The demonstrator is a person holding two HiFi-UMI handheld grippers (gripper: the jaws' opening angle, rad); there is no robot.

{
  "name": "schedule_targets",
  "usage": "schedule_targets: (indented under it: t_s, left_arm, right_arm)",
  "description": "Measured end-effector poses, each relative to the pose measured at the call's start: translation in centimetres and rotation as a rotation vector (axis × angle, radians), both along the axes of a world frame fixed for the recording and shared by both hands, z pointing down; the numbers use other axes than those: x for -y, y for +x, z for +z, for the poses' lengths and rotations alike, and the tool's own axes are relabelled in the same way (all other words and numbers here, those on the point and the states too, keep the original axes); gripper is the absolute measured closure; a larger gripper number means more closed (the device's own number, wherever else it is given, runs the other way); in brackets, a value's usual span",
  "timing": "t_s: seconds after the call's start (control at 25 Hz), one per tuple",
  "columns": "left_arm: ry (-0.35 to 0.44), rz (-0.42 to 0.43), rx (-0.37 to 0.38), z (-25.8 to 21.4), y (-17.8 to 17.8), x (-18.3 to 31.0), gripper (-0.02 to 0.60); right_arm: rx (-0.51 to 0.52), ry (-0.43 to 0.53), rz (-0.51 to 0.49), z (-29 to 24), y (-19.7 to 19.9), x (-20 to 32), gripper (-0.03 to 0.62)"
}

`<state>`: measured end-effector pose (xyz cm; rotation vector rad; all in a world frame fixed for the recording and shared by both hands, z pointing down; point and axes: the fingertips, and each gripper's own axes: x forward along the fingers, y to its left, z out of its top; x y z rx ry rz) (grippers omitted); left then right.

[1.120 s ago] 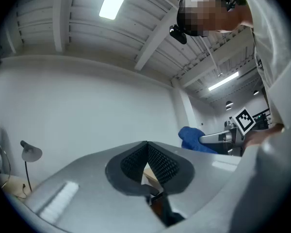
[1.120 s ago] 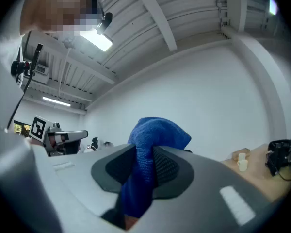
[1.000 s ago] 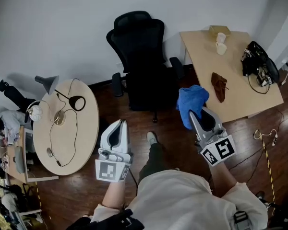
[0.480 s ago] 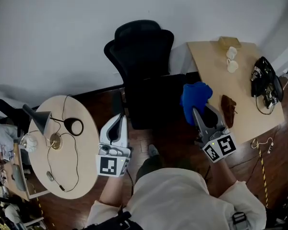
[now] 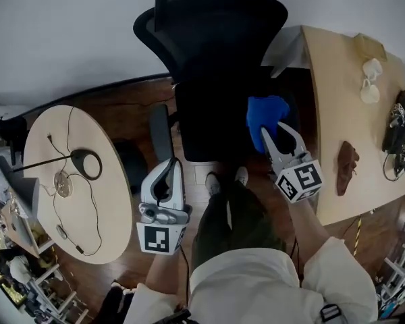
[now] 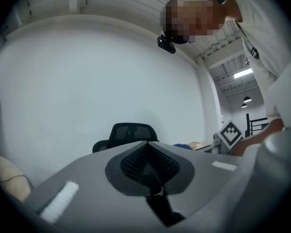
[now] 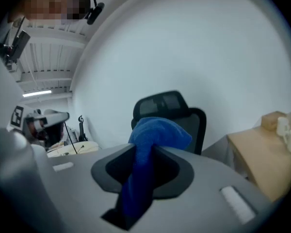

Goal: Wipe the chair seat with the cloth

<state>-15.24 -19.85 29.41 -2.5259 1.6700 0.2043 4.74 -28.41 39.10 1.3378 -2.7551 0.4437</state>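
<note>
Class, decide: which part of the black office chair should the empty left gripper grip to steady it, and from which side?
Probably its dark grey armrest pad, a narrow bar just ahead of the left gripper. Come from above, jaws across its width.

Blue cloth over black chair seat

The cloth, soft and bunched, is pinched in the claw of the right gripper, its free end bulging past the tips. From above it sits over the right edge of the seat of the black mesh-backed office chair; contact cannot be told.
</note>
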Motion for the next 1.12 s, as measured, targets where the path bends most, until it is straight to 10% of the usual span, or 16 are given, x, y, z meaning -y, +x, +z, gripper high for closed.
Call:
schedule_targets:
  t_s: [0.44,0.76,1.12]
  left_arm:
    - [-0.093,-0.050,0.105,26.0,-1.2,6.4,0.580]
    - [-0.170,-0.077,0.087,33.6,-2.8,4.1,0.580]
    - [-0.146,0.010,0.068,31.5,0.1,6.7,0.580]
  right_arm:
    - [-0.096,-0.597,-0.140,57.6,-20.5,16.0,0.500]
    - [-0.282,-0.613,-0.210,66.2,-25.2,19.7,0.500]
    - [-0.381,-0.672,-0.005,67.5,-7.0,24.0,0.503]
